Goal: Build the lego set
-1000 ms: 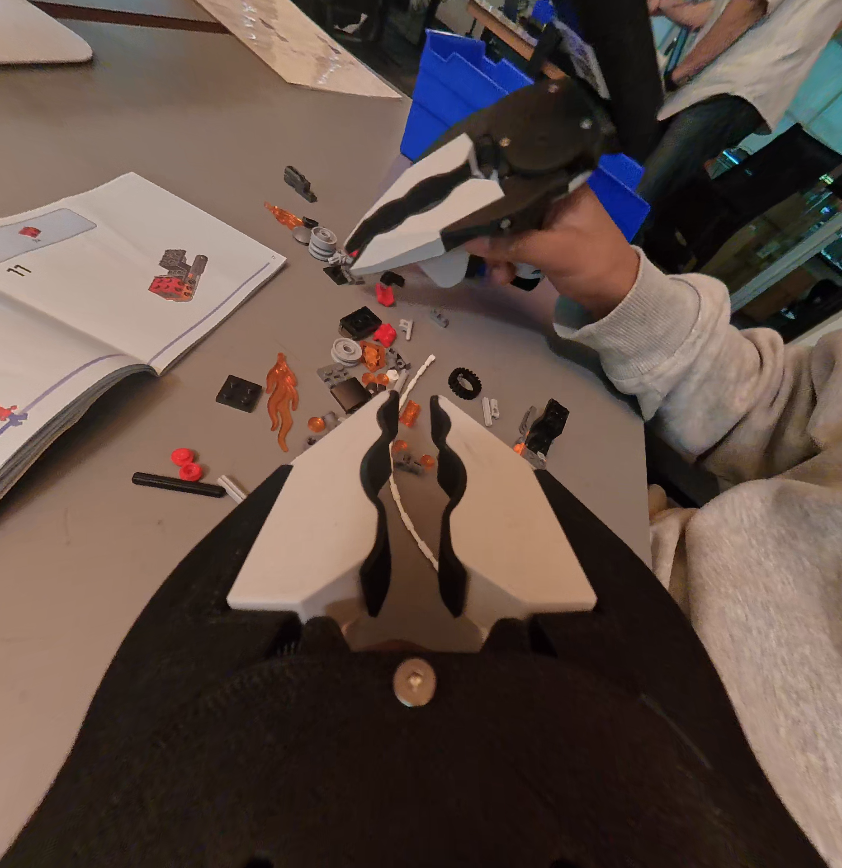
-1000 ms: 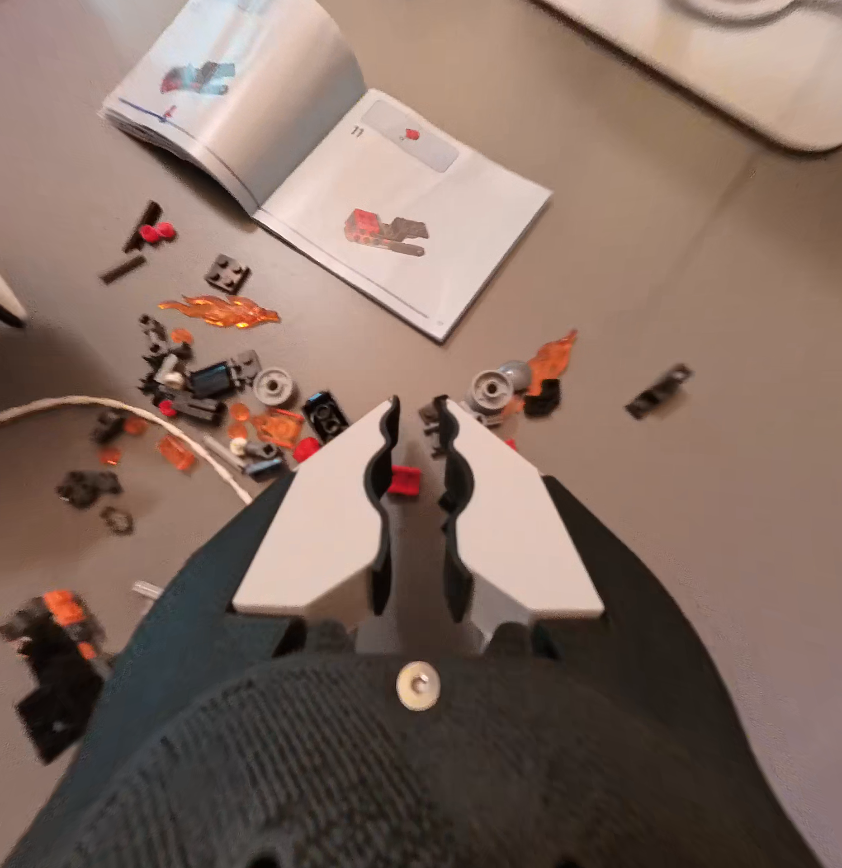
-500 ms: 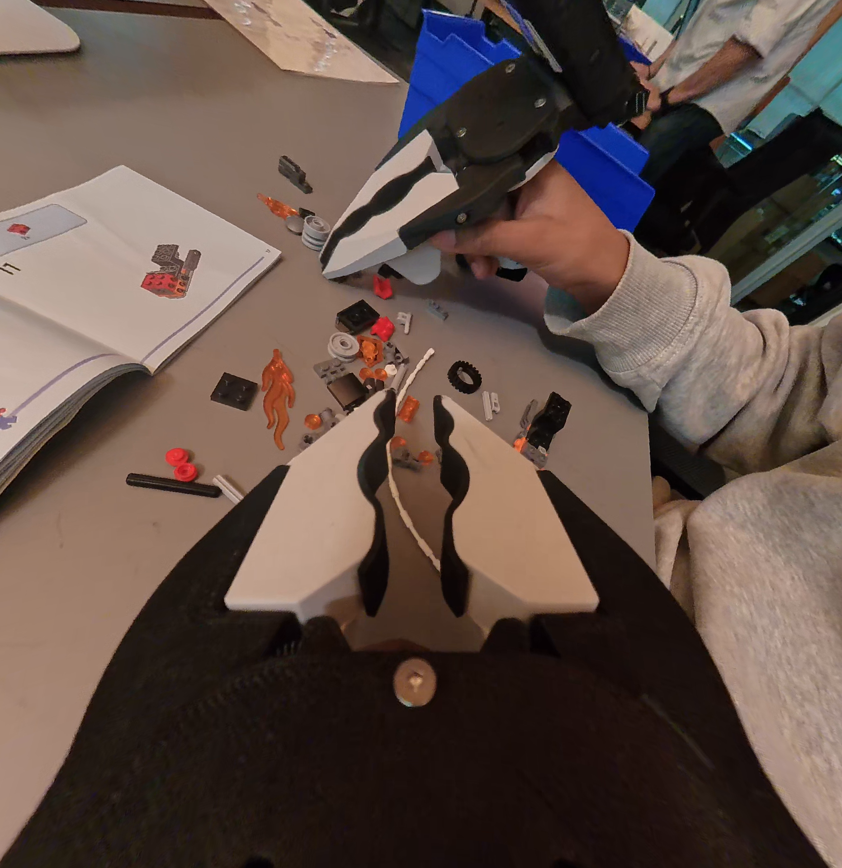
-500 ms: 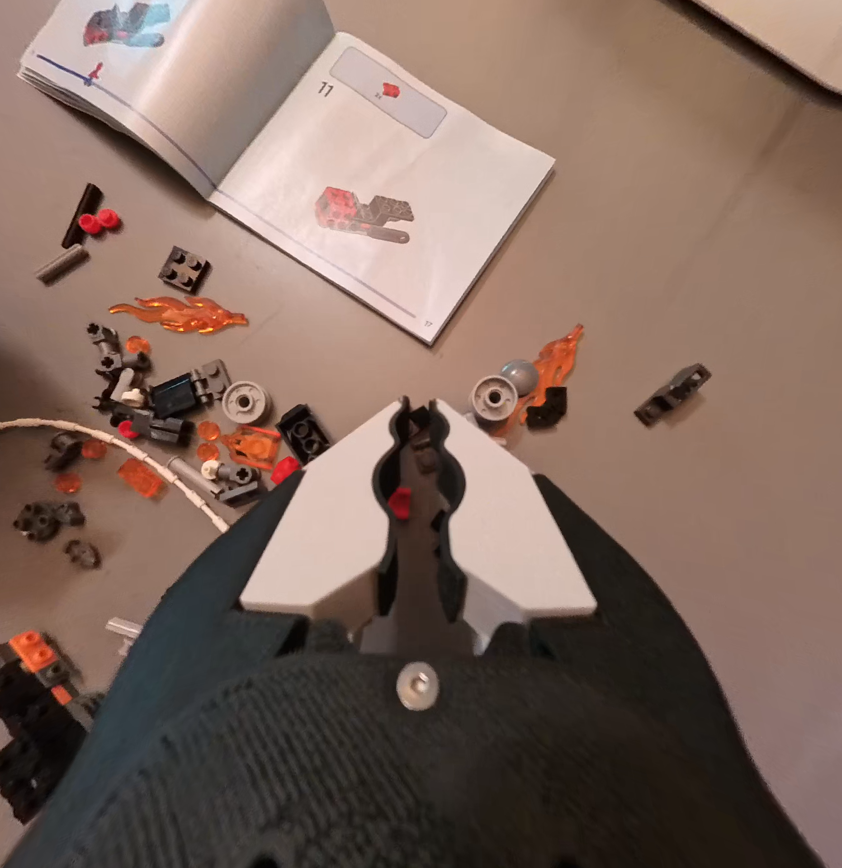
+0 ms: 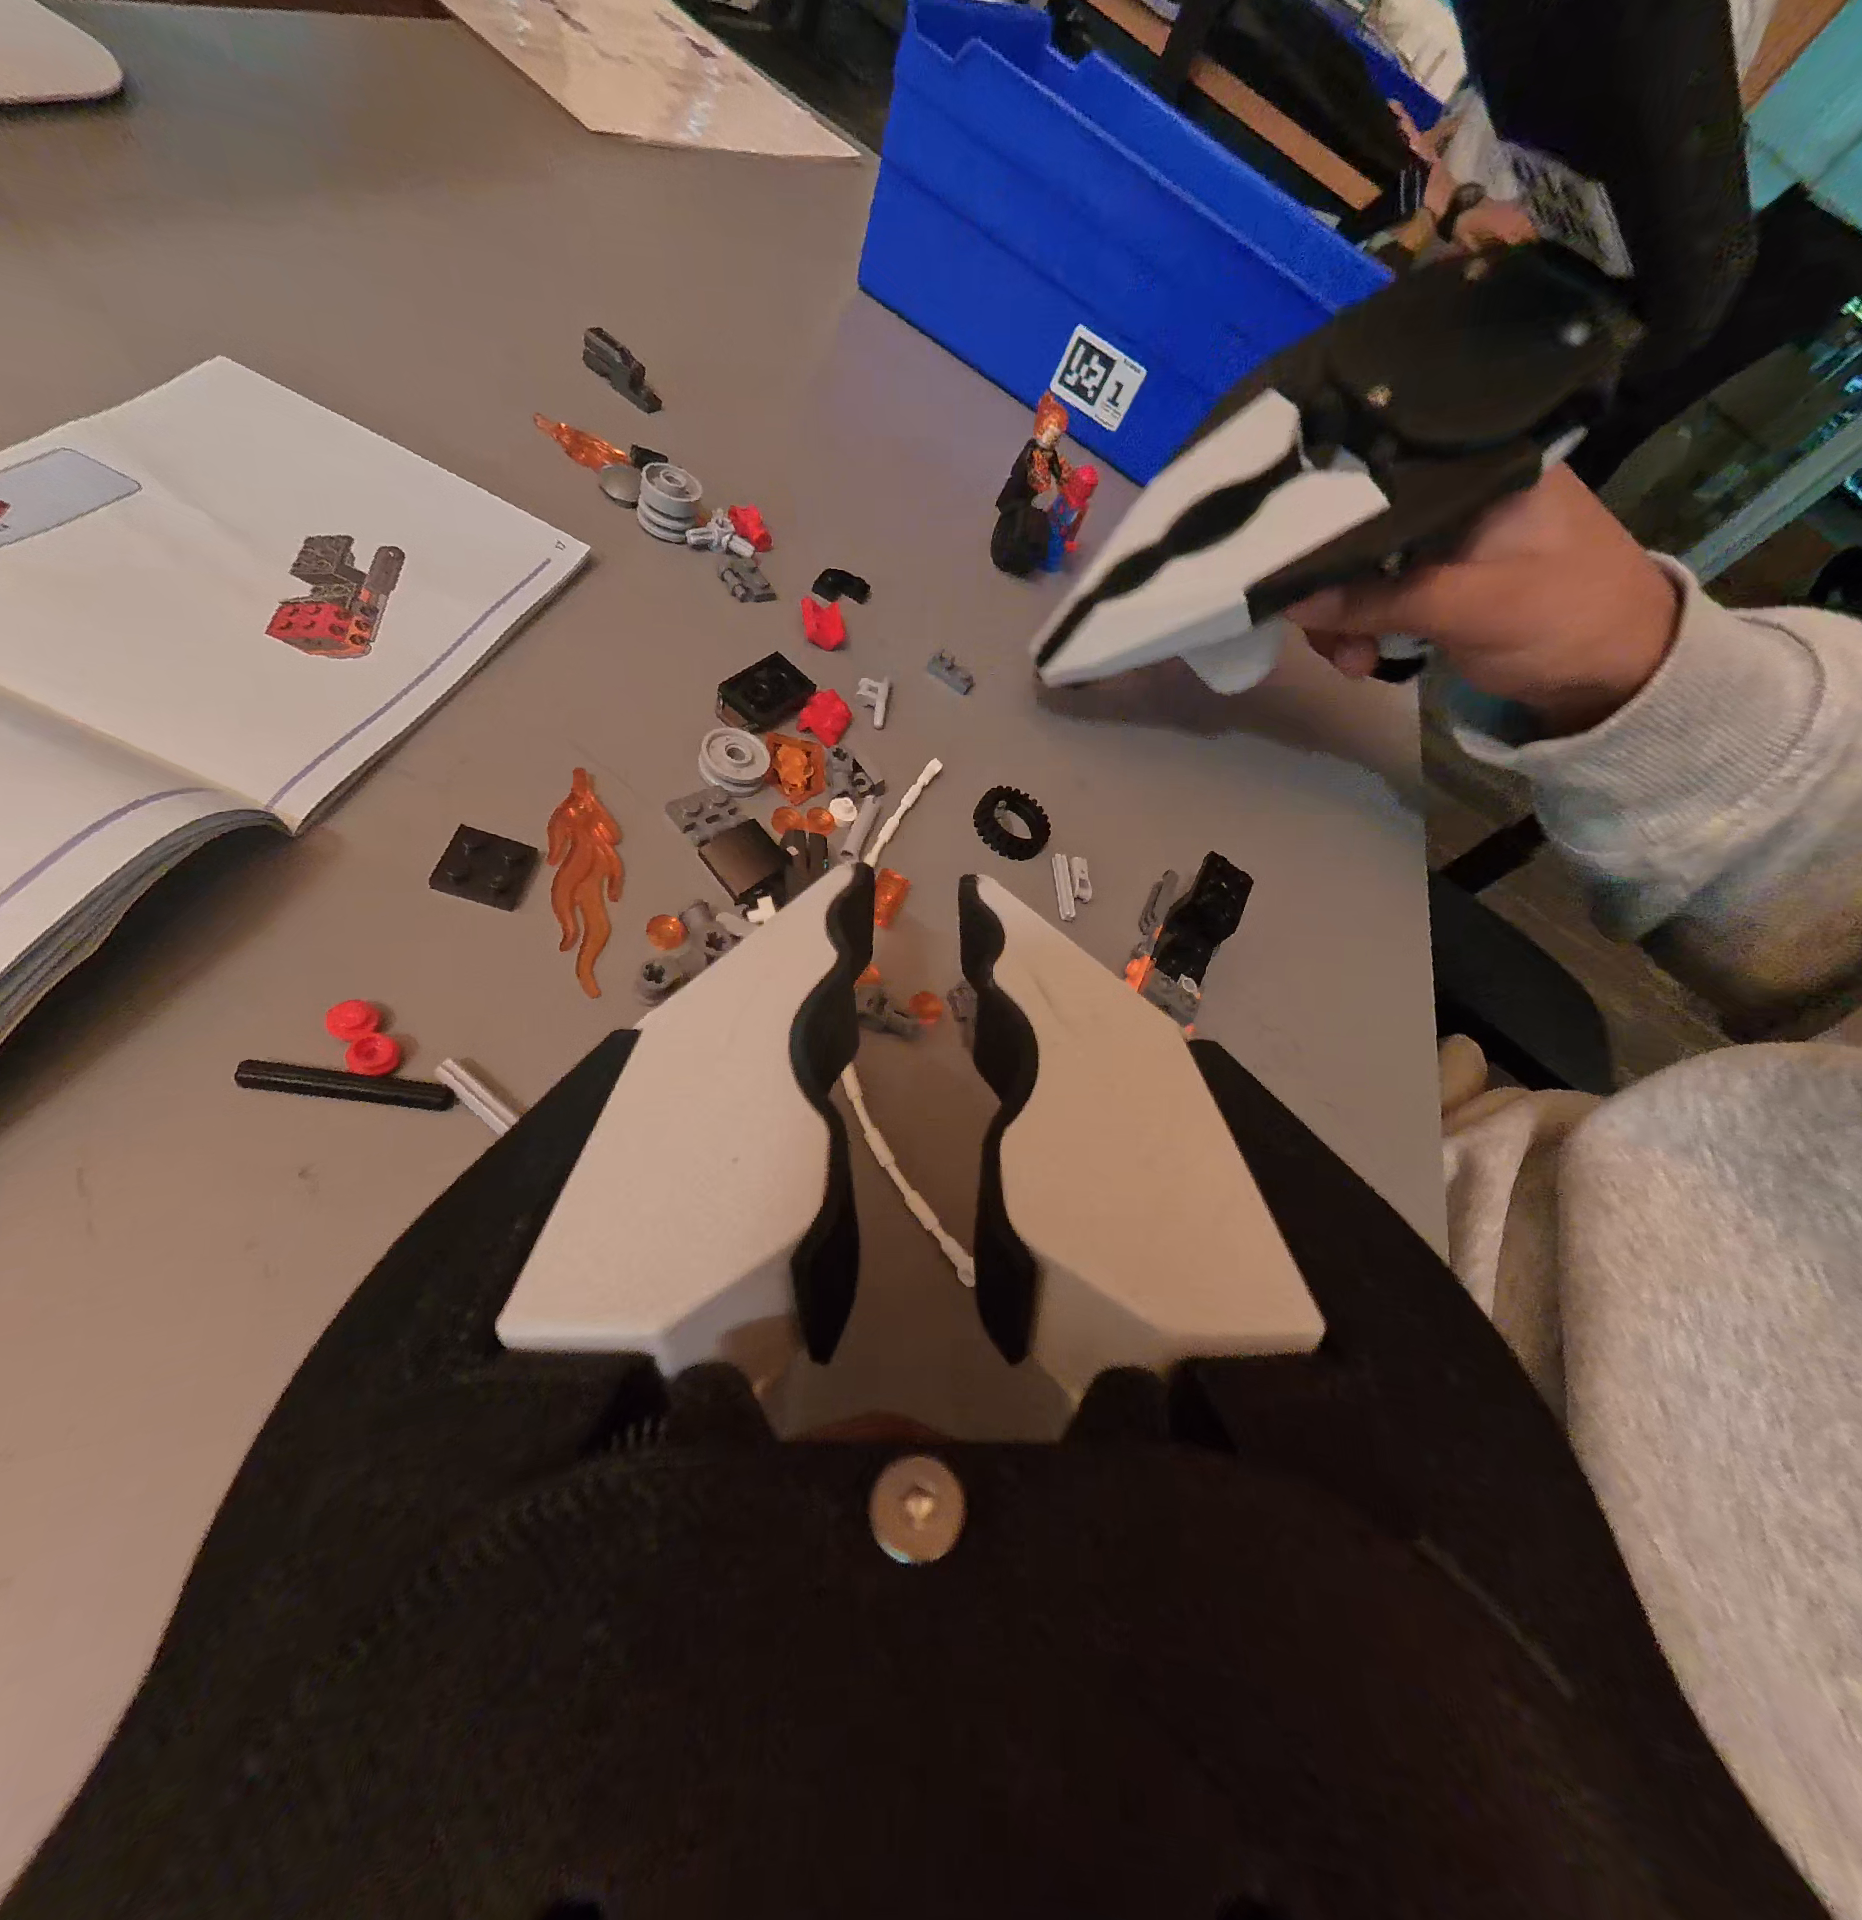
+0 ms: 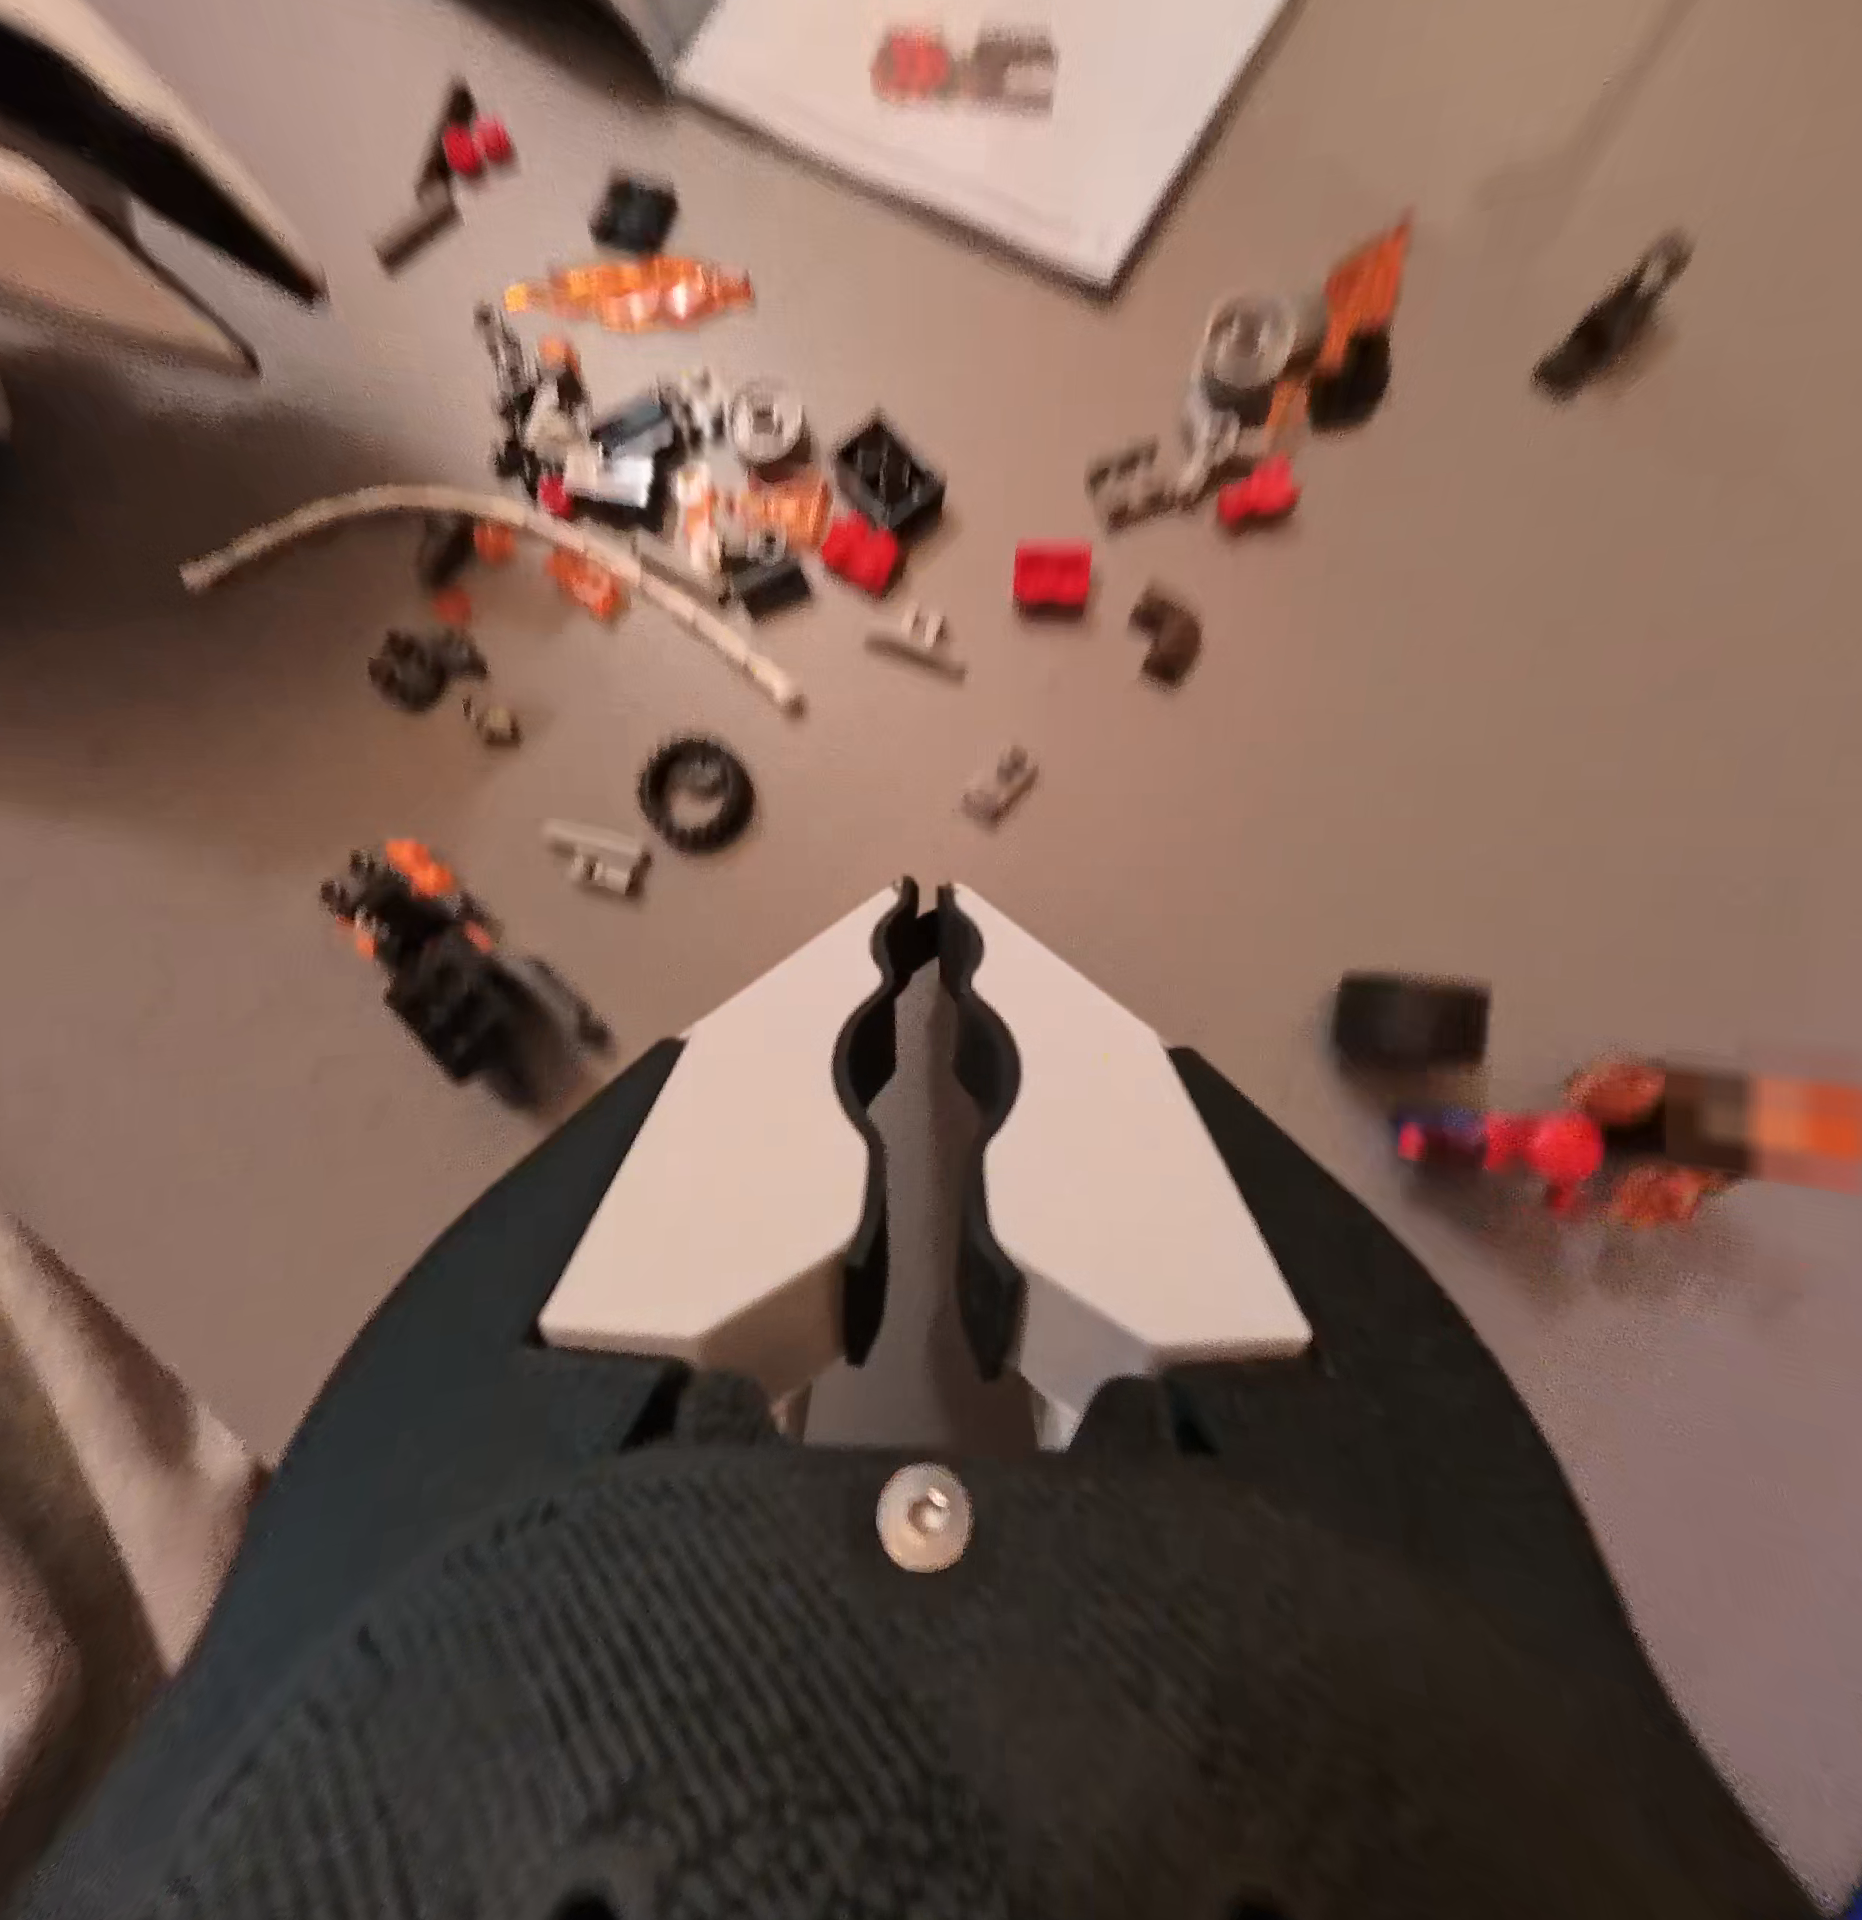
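Grey tabletop (image 5: 231, 1299) carries the whole work area, with scattered lego pieces (image 5: 781, 769) spread across its middle. An open instruction booklet (image 5: 210, 582) lies at the left in the left wrist view, pages up. A blue bin (image 5: 1062, 249) stands at the far edge, and two minifigures (image 5: 1046, 499) stand just in front of it beside a black wheel.

Loose parts identifiable in the left wrist view: an orange flame piece (image 5: 586, 873) next to a black square plate (image 5: 484, 867); a black tyre (image 5: 1011, 822) to the right of the pile; a black rod (image 5: 343, 1083) with two red round studs (image 5: 364, 1036) touching it; a white flexible cord (image 5: 896, 1039) running from the pile toward the camera. A small black-and-orange subassembly (image 5: 1187, 930) sits near the table's right edge.

Left gripper (image 5: 914, 888): jaws apart, nothing between them, fingertips over the near end of the pile, the cord visible on the table through the gap.

Right gripper (image 6: 925, 888): jaws drawn almost together, a narrow slit remaining at the tips, with no part seen between them. In the left wrist view it (image 5: 1046, 665) is held by a hand (image 5: 1478, 613) in a light grey sleeve, tips low above bare table to the right of the pile. The right wrist view is motion-blurred; fine detail there cannot be resolved.
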`<state>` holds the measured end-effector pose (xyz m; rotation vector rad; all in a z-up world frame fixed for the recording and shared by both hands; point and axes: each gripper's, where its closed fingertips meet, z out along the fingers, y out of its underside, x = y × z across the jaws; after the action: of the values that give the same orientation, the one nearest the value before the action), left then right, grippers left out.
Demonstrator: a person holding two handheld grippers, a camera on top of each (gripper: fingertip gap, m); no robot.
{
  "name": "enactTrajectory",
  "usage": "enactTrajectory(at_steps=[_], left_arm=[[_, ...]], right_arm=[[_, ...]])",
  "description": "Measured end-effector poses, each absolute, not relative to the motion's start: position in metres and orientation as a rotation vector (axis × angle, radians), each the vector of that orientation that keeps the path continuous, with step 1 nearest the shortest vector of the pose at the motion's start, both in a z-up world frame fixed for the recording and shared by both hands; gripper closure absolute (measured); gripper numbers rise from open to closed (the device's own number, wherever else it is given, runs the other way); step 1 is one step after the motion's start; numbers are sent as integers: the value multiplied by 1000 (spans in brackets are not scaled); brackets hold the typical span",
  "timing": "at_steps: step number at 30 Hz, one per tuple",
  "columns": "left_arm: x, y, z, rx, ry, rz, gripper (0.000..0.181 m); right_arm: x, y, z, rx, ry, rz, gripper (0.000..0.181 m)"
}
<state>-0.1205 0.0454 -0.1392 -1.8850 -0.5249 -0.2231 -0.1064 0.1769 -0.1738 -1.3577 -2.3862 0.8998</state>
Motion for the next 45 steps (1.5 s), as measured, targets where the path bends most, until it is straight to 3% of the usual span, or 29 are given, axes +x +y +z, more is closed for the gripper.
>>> enactTrajectory(at_steps=[1,13,22,27,31,36,45], left_arm=[[-120,46,-140,-1889,-522,-224,167],[-121,45,-142,-1899,-527,-208,166],[-118,47,-144,-1918,-510,-208,166],[-118,47,-144,-1919,-510,-211,166],[-116,48,-144,-1920,-508,-221,165],[-114,49,-146,-1934,-499,-227,164],[-113,49,-144,-1921,-499,-255,161]], right_arm=[[-95,181,-180,-1385,-2386,875,179],[-61,199,-172,-1497,-2260,990,171],[-55,197,-189,-1489,-2316,888,180],[-50,153,-178,-1362,-2419,1123,181],[-61,167,-162,-1147,-2381,1016,172],[-58,168,-164,-546,-2640,747,154],[-62,173,-178,-70,-2976,451,159]])
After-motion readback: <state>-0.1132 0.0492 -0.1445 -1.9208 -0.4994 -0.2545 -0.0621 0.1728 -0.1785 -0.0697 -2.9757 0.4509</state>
